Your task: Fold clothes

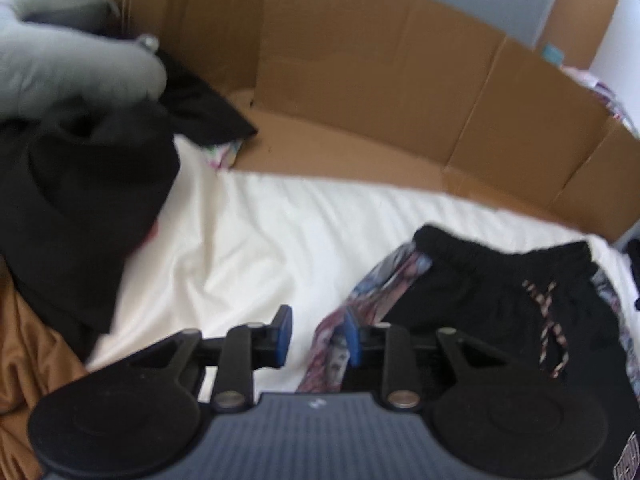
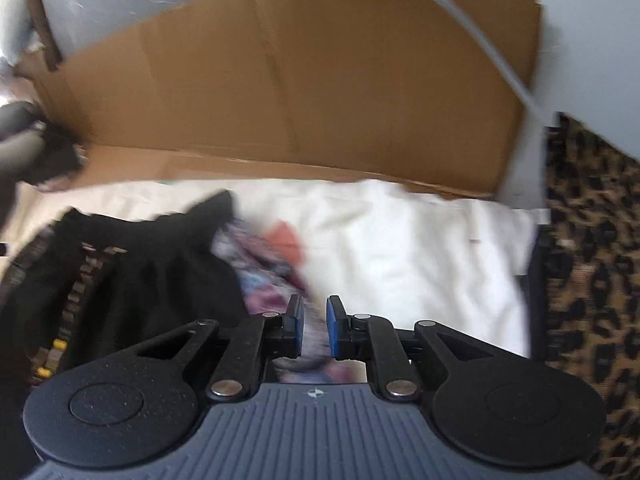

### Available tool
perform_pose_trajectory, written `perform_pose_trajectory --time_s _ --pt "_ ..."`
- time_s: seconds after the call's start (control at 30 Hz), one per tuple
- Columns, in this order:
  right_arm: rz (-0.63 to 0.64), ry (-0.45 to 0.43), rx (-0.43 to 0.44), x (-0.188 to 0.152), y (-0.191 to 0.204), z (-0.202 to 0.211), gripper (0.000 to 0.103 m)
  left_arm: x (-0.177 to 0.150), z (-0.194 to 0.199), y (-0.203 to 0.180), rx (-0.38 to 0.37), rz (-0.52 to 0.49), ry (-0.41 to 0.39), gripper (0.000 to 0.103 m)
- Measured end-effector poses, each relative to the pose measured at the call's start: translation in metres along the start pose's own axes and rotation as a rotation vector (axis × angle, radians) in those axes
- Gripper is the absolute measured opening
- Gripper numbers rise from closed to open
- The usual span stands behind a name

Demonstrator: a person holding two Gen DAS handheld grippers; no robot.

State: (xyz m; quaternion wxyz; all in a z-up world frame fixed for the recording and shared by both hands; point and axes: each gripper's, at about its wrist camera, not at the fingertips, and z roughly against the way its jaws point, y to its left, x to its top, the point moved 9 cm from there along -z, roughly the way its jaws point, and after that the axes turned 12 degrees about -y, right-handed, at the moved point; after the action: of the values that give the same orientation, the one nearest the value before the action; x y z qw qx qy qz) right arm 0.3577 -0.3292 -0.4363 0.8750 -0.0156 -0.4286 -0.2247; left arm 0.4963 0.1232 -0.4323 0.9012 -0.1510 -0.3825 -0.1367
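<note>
Cardboard wall (image 1: pixel 360 80) rings a white sheet (image 1: pixel 248 240) from nine to three o'clock. Black shorts (image 1: pixel 500 300) with patterned side panels lie at four o'clock in the left view. Left gripper (image 1: pixel 318 338) hangs parted, empty. Right gripper (image 2: pixel 315 328) is narrowly parted over the patterned panel (image 2: pixel 260 280).

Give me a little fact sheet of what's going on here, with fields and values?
surface: white bed sheet
garment being handled: black shorts with patterned side panels and a braided drawstring
other clothes: pile of black, grey and tan garments, at left
backdrop: brown cardboard panels
left gripper: open, at the shorts' patterned edge
right gripper: slightly open, patterned fabric between its fingers
fold state: shorts not yet folded
</note>
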Motion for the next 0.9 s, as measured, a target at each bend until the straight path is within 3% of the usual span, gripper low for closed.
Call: perform_pose_trajectory --time_s 0.13,0.33,0.53,0.63,0.8,0.87,0.9 --pt "0.028 0.009 0.045 0.002 0.032 -0.012 0.012 0.003 0.003 -0.030 -0.068 -0.003 0.003 0.029" --pt "0.017 0.036 0.070 -0.008 0.055 -0.039 0.012 -0.025 -0.014 -0.075 -0.145 -0.043 0.060 0.028" --pt "0.023 0.049 0.013 -0.013 0.040 -0.063 0.015 -0.041 -0.046 -0.062 -0.058 -0.056 0.116 0.021" --pt "0.040 0.063 -0.014 -0.013 0.028 -0.077 0.009 -0.041 -0.056 -0.041 0.006 -0.056 0.126 0.003" --pt "0.018 0.064 -0.083 -0.007 0.017 -0.082 0.004 -0.038 -0.056 -0.032 0.046 -0.088 0.118 0.003" --pt "-0.017 0.077 -0.091 -0.006 0.019 -0.074 0.009 -0.038 -0.051 -0.033 0.065 -0.083 0.143 0.003" --pt "-0.031 0.078 -0.084 -0.005 0.022 -0.068 0.017 -0.038 -0.047 -0.034 0.067 -0.069 0.162 0.010"
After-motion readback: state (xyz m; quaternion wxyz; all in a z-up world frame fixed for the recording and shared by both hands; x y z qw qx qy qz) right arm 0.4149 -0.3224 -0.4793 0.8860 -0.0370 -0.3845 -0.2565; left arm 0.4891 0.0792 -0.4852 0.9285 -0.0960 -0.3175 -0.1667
